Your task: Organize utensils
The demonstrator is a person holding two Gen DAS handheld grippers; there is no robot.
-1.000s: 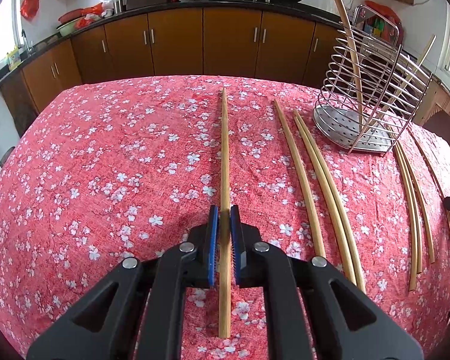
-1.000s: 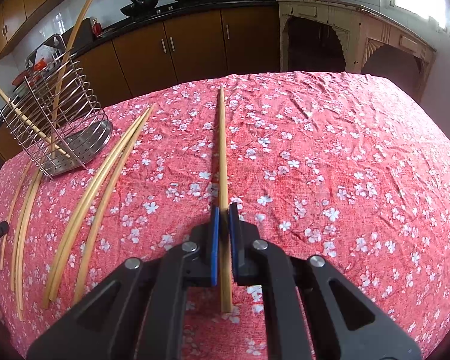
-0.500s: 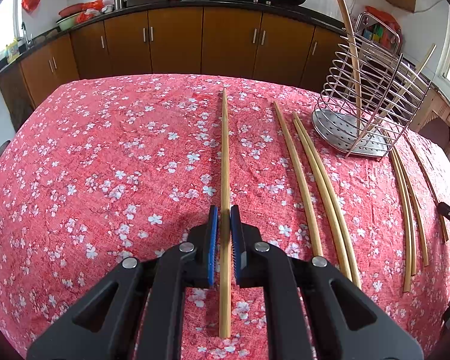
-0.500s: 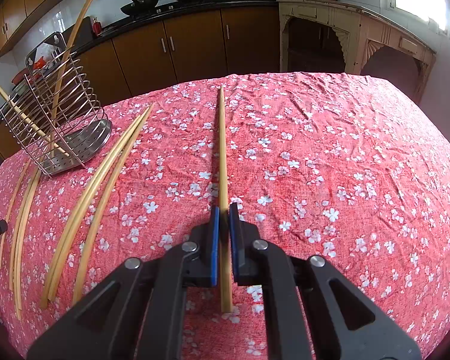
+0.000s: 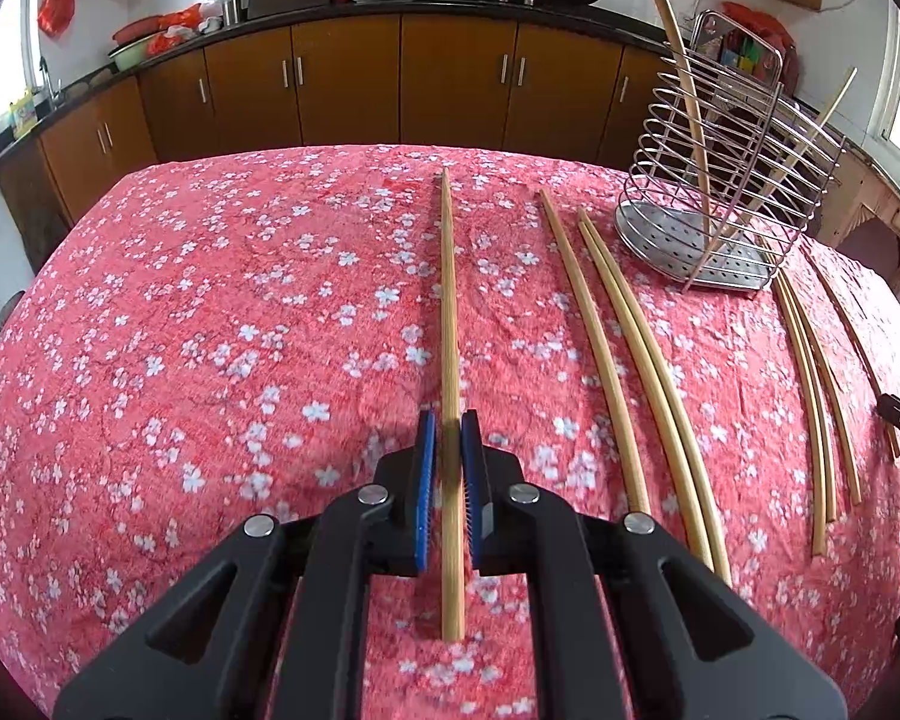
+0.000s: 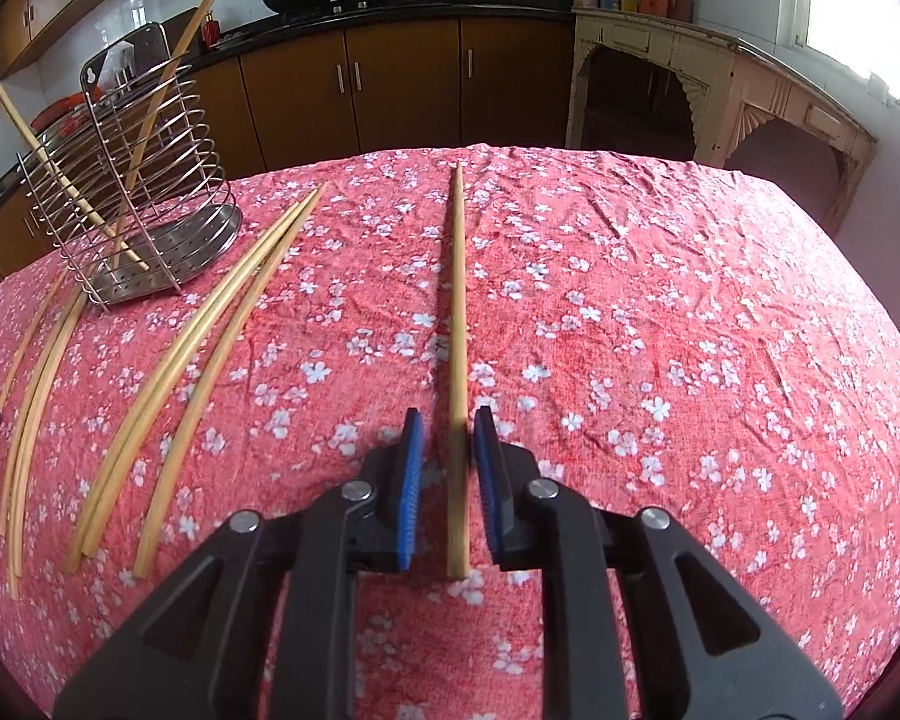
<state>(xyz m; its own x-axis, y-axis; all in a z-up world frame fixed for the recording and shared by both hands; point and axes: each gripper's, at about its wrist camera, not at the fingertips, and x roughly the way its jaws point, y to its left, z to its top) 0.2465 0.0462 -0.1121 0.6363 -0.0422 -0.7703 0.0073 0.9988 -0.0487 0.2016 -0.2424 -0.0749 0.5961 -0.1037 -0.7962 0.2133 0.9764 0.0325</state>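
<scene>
Nearest the left wrist camera, the left gripper (image 5: 448, 444) is clenched on a chopstick (image 5: 448, 324), its blue pads pressed against the shaft close to the near end, with the rest of the stick running straight away over the red floral tablecloth (image 5: 210, 330). In the right wrist view, the right gripper (image 6: 448, 441) stands released: its pads are spread with a clear gap on either side of a second chopstick (image 6: 457, 312), which appears to lie loose on the cloth between them. Further out, more loose chopsticks (image 6: 198, 360) lie in small groups on the cloth, between the two grippers and beside the rack. Beyond them, toward the table's far edge, stands the wire utensil holder (image 5: 726, 180) on its perforated metal base, with two chopsticks leaning in it. The step in hand looks like the pick-up of a stick on each side, with most of the sorting yet to do. The next move likely calls for the right pads to close squarely on their stick, then for each stick to be lifted, tipped upright and threaded through the holder's open top without catching the wire rings.
</scene>
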